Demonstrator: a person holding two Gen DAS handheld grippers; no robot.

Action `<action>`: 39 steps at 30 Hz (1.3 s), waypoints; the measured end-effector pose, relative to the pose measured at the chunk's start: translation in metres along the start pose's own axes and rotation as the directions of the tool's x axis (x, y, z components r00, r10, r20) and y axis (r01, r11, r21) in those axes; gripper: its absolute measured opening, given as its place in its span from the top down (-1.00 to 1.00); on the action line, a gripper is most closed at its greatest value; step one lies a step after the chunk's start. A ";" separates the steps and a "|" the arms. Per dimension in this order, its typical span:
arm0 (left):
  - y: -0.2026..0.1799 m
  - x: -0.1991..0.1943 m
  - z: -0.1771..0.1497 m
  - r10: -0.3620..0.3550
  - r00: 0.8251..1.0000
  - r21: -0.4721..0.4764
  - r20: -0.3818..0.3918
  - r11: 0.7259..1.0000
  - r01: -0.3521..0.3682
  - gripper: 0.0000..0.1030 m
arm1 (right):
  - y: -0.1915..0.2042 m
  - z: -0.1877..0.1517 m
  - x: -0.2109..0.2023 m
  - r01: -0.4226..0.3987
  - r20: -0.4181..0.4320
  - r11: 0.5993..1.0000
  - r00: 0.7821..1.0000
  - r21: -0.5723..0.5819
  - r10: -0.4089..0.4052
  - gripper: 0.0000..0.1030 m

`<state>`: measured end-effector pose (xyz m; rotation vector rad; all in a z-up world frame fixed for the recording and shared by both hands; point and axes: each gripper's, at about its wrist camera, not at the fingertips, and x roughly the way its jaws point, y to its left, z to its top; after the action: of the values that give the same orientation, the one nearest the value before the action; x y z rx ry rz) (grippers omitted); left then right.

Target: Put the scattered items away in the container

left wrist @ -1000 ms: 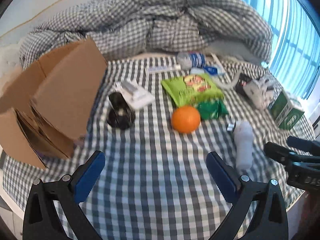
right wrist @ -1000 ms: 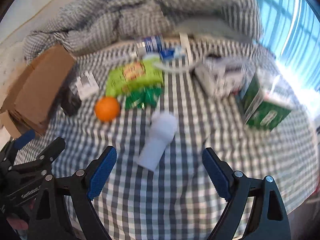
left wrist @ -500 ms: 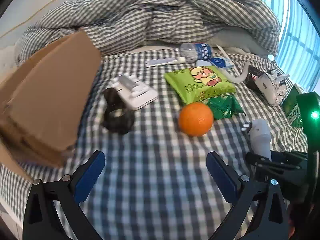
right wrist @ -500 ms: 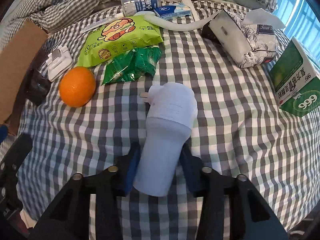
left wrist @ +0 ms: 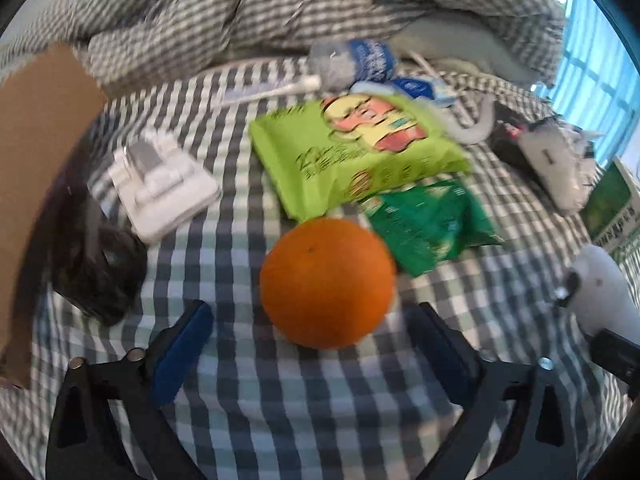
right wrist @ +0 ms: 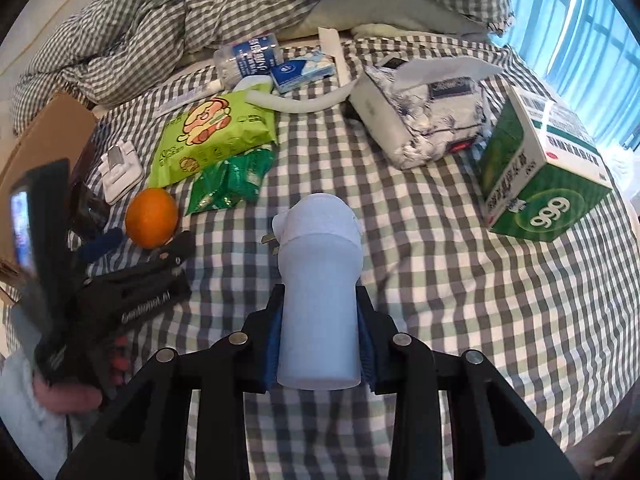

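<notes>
An orange point(left wrist: 327, 282) lies on the checked bedsheet. My left gripper point(left wrist: 312, 344) is open, its blue pads on either side of the orange's near half, not touching it. My right gripper point(right wrist: 319, 332) is shut on a pale white plug-in device point(right wrist: 319, 280) and holds it above the sheet. The device also shows at the right edge of the left wrist view point(left wrist: 604, 292). The cardboard box point(left wrist: 32, 168) stands at the left. The left gripper shows in the right wrist view point(right wrist: 132, 256) beside the orange point(right wrist: 151, 218).
On the sheet lie a lime snack bag point(left wrist: 356, 148), a green packet point(left wrist: 428, 224), a white adapter point(left wrist: 160, 184), a black object point(left wrist: 100, 276), a water bottle point(right wrist: 248, 60), a tissue pack point(right wrist: 424, 112) and a green carton point(right wrist: 540, 172). A rumpled duvet point(right wrist: 200, 8) lies behind.
My left gripper has moved forward to straddle the orange. My right gripper has closed on the white device and lifted it slightly.
</notes>
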<state>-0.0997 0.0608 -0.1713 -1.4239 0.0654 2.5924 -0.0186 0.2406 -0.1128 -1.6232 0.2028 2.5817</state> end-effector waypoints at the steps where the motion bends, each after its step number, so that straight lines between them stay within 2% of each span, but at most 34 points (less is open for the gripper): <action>1: 0.001 -0.001 -0.001 -0.005 1.000 -0.006 0.007 1.000 0.005 -0.86 | 0.000 0.002 0.003 -0.002 -0.003 1.000 1.000 0.003 0.002 0.39; 3: 0.001 -0.003 -0.001 0.026 1.000 0.002 0.010 1.000 -0.026 -0.57 | -0.002 0.001 0.007 -0.005 -0.015 1.000 1.000 0.007 0.005 0.39; 4: 0.001 -0.003 -0.001 0.027 1.000 0.012 0.007 1.000 -0.027 -0.50 | -0.002 0.001 0.010 -0.007 -0.020 1.000 1.000 0.012 0.007 0.39; 5: 0.000 -0.006 0.000 0.017 1.000 0.028 0.011 0.999 -0.018 -0.11 | -0.002 0.001 0.012 -0.009 -0.026 1.000 1.000 0.018 0.010 0.39; 6: -0.002 -0.010 0.000 0.021 1.000 0.042 0.010 0.999 -0.021 -0.03 | -0.002 0.000 0.012 -0.011 -0.028 1.000 1.000 0.018 0.012 0.39; 10: -0.002 -0.015 -0.001 0.017 1.000 0.050 -0.020 0.999 -0.016 -0.02 | 0.007 -0.001 0.005 -0.020 -0.018 1.000 1.000 -0.002 0.020 0.39; 14: 0.003 -0.040 -0.005 0.009 1.000 0.042 -0.001 0.999 -0.009 0.06 | 0.015 0.001 -0.008 -0.028 0.002 0.999 1.000 -0.020 0.028 0.39; 16: 0.010 -0.060 -0.005 0.022 0.999 0.034 0.024 0.999 -0.023 0.81 | 0.023 0.003 -0.019 -0.037 0.020 0.999 0.999 -0.035 0.038 0.39; 17: 0.015 -0.073 -0.002 0.028 0.999 0.024 0.036 0.999 -0.028 0.92 | 0.029 0.005 -0.026 -0.041 0.033 0.998 0.999 -0.047 0.043 0.39; 22: 0.037 -0.103 0.012 0.044 0.998 0.019 0.051 0.999 -0.045 0.92 | 0.065 0.016 -0.048 -0.072 0.067 0.992 0.995 -0.102 0.079 0.39; 25: 0.047 -0.106 0.009 0.014 0.997 0.019 0.071 1.000 -0.015 0.88 | 0.081 0.015 -0.053 -0.092 0.076 0.989 0.992 -0.118 0.101 0.39; 26: 0.049 -0.104 0.006 -0.008 0.997 0.028 0.071 1.000 0.006 0.69 | 0.084 0.013 -0.054 -0.092 0.078 0.988 0.992 -0.124 0.102 0.39; 27: 0.049 -0.101 0.002 -0.012 0.998 0.036 0.069 0.999 0.009 0.14 | 0.086 0.010 -0.054 -0.090 0.075 0.987 0.992 -0.130 0.101 0.39; 28: 0.049 -0.099 0.000 -0.004 0.998 0.039 0.069 0.999 0.001 -0.26 | 0.087 0.009 -0.053 -0.089 0.069 0.987 0.993 -0.132 0.099 0.39; 29: 0.046 -0.094 -0.004 0.009 0.997 0.044 0.081 0.999 -0.012 -0.78 | 0.086 0.007 -0.052 -0.086 0.064 0.988 0.993 -0.131 0.095 0.39; 31: 0.039 -0.088 -0.005 -0.025 0.993 0.049 0.112 0.999 0.020 -0.81 | 0.081 0.005 -0.049 -0.079 0.054 0.989 0.995 -0.126 0.086 0.39; 33: 0.033 -0.077 0.001 -0.071 0.992 0.041 0.102 0.997 0.067 -0.81 | 0.075 0.005 -0.049 -0.071 0.052 0.990 0.996 -0.120 0.077 0.39; 37: 0.019 -0.047 0.013 -0.083 0.993 0.051 0.079 0.996 0.080 -0.79 | 0.062 0.007 -0.053 -0.050 0.061 0.993 0.996 -0.103 0.057 0.39; 39: 0.013 -0.027 0.014 -0.061 0.997 0.073 0.038 0.996 0.058 -0.24 | 0.054 0.009 -0.055 -0.045 0.064 0.995 0.997 -0.093 0.051 0.39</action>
<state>-0.0995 0.0457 -0.1412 -1.3278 0.1077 2.5430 -0.0103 0.1882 -0.0563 -1.5768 0.1216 2.7139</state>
